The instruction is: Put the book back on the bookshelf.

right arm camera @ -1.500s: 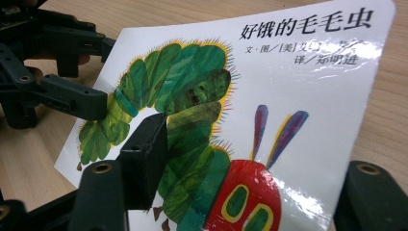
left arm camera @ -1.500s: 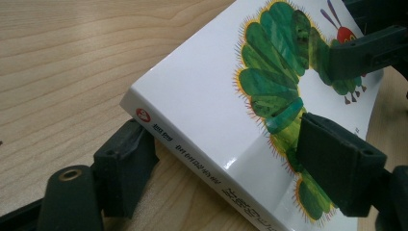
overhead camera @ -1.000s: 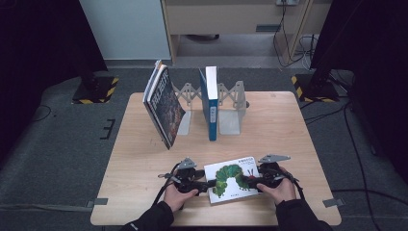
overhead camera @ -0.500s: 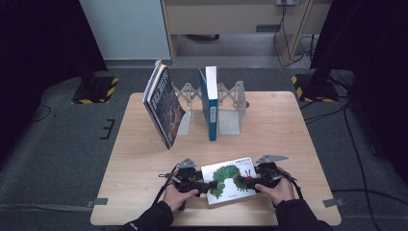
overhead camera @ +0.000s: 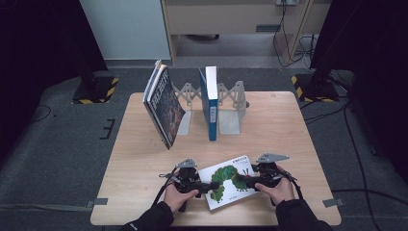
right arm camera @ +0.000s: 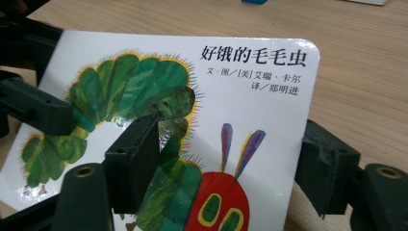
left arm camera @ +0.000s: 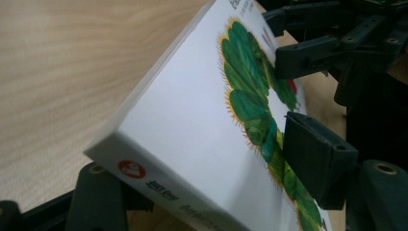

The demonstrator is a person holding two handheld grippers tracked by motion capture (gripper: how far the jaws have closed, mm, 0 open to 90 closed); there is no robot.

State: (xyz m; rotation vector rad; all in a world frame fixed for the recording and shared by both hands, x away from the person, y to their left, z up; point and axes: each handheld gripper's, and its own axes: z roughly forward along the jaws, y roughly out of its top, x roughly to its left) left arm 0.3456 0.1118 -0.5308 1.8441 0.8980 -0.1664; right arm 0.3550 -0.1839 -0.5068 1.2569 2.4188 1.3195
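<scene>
The caterpillar book (overhead camera: 230,179) lies near the front edge of the table (overhead camera: 298,130), well in front of the bookstand (overhead camera: 226,108). The left gripper (overhead camera: 210,185) grasps its left edge, one jaw on the cover and one beneath; its jaws have just been closing. The right gripper (overhead camera: 245,182) clamps the right edge likewise, also just closing. A blue book (overhead camera: 209,103) stands upright in the bookstand; a dark book (overhead camera: 164,106) leans left of it.
</scene>
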